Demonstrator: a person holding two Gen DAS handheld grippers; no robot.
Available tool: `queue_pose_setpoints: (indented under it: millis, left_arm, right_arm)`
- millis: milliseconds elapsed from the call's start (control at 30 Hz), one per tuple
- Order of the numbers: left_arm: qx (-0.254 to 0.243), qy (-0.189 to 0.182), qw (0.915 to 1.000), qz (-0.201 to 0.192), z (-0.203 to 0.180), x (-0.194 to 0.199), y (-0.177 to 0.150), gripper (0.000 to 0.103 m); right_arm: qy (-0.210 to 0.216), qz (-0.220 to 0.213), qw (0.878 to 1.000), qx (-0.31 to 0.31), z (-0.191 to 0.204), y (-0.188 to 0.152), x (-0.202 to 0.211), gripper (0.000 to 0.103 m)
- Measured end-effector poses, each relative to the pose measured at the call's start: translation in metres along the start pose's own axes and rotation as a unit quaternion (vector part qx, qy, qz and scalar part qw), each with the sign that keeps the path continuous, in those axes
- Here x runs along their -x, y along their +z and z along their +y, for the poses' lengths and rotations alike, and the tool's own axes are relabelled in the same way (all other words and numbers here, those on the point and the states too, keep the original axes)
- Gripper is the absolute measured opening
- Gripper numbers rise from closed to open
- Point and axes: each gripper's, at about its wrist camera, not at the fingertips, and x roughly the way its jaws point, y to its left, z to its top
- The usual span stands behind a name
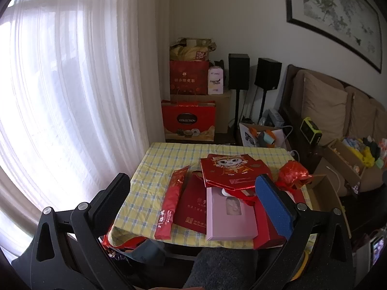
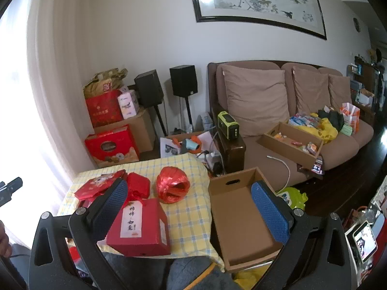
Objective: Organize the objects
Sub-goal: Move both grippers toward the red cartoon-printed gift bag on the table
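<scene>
A small table with a yellow checked cloth [image 1: 154, 169] carries a pile of red things. In the left wrist view I see a long red packet [image 1: 171, 205], a dark red bag [image 1: 191, 205], a pink box [image 1: 229, 215] and a red cartoon-printed bag [image 1: 232, 171]. My left gripper [image 1: 193, 198] hangs open above them, holding nothing. The right wrist view shows a red box with a white label [image 2: 140, 227], a ball of red ribbon [image 2: 172, 188] and an empty cardboard box [image 2: 239, 222] beside the table. My right gripper [image 2: 191, 205] stands open over the table's edge, empty.
A brown sofa [image 2: 278, 111] with a cardboard tray [image 2: 290, 145] of small items stands at the right. Red gift boxes [image 1: 188, 120] and two black speakers [image 1: 254, 75] fill the far corner. A white curtain [image 1: 72, 84] covers the left side.
</scene>
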Motion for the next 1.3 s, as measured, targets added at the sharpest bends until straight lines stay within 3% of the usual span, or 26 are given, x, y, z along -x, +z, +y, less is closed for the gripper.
queue_pose_setpoints:
  millis: [833, 1300]
  left_arm:
    - [0.005, -0.001, 0.9998, 0.019, 0.004, -0.012, -0.001, 0.103]
    - [0.022, -0.036, 0.9987, 0.031, 0.009, -0.026, -0.004, 0.103]
  right_arm:
    - [0.018, 0.025, 0.999, 0.009, 0.008, -0.002, -0.012, 0.103]
    - [0.079, 0.053, 0.995, 0.003, 0.020, -0.008, -0.027, 0.103]
